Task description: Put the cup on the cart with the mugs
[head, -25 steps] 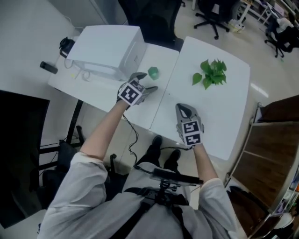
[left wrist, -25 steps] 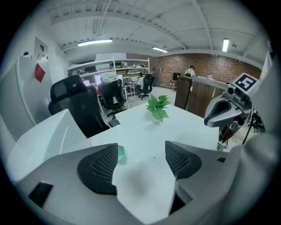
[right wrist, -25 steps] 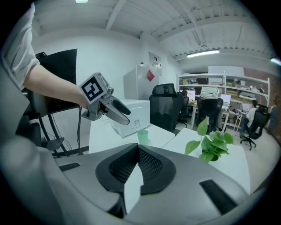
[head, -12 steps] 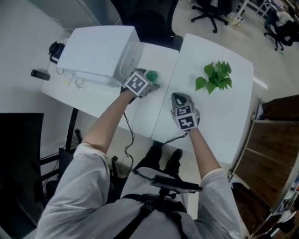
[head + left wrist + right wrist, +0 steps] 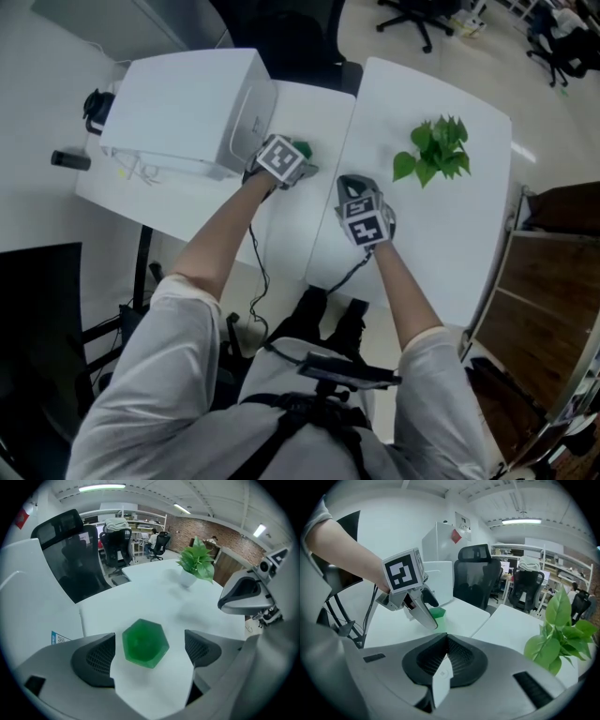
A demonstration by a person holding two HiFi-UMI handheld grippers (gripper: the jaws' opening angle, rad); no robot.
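A small green six-sided cup (image 5: 145,643) stands upright on the white table (image 5: 154,597). My left gripper (image 5: 149,651) is open, with the cup between its jaws. Both pads (image 5: 96,660) stand apart from the cup's sides. In the head view the cup (image 5: 304,147) shows just past the left gripper (image 5: 298,161), by the white box. My right gripper (image 5: 351,184) hovers shut over the neighbouring table, with nothing in it. From the right gripper view (image 5: 445,656), the left gripper (image 5: 425,610) straddles the cup (image 5: 439,613). No cart or mugs are in view.
A large white box (image 5: 187,108) sits just left of the cup. A leafy potted plant (image 5: 435,150) stands on the right table. A seam (image 5: 333,159) runs between the two tables. Black office chairs (image 5: 115,550) stand beyond, and a wooden cabinet (image 5: 553,272) is at the right.
My left gripper has moved forward from short of the cup until its jaws lie around it. The right gripper has shifted forward and left, closer to the left one.
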